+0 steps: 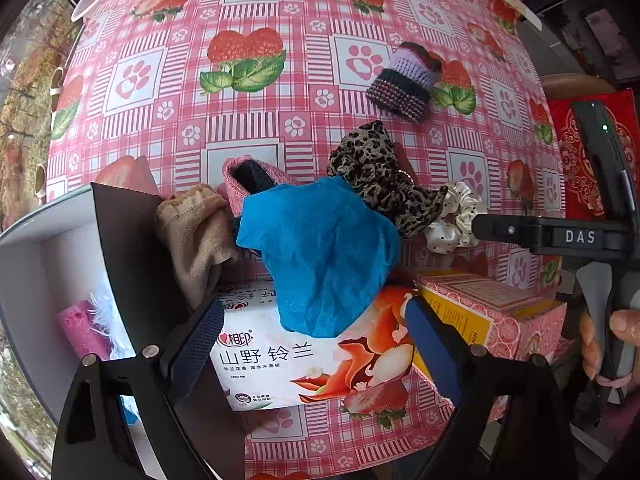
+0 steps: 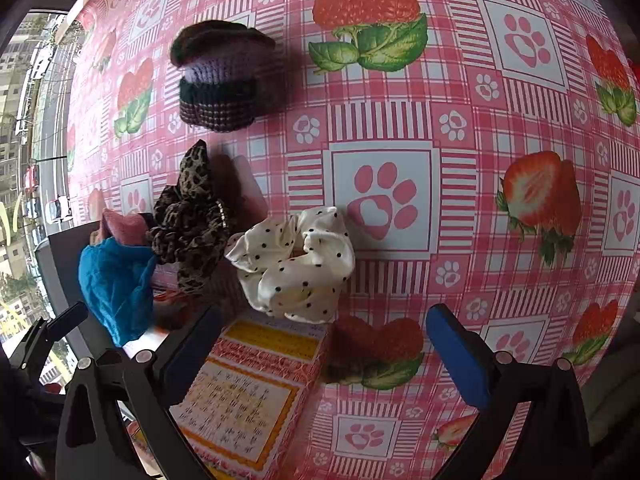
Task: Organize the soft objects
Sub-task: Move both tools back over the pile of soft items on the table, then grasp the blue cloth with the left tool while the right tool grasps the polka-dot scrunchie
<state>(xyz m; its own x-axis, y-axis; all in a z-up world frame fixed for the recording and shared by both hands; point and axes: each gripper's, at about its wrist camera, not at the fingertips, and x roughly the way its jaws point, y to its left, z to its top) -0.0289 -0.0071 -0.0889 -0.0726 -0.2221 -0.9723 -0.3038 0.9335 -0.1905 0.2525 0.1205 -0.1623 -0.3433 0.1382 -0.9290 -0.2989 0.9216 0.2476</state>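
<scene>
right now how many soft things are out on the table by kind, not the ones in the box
scrunchies: 2, leopard and white dotted
cloths: 2, blue and beige
knitted pieces: 2, purple-and-dark and pink
total: 6

Crumpled blue cloth (image 1: pixel 324 256) draped over tissue pack near table's (image 1: pixel 280 92) front edge; leopard-print scrunchie (image 1: pixel 380 176) touching behind it; white polka-dot scrunchie (image 2: pixel 296 264) just right; striped knit piece (image 1: pixel 404 80) apart, farther back; beige towel (image 1: pixel 196 236) and pink knit item (image 1: pixel 252 180) at left.
</scene>
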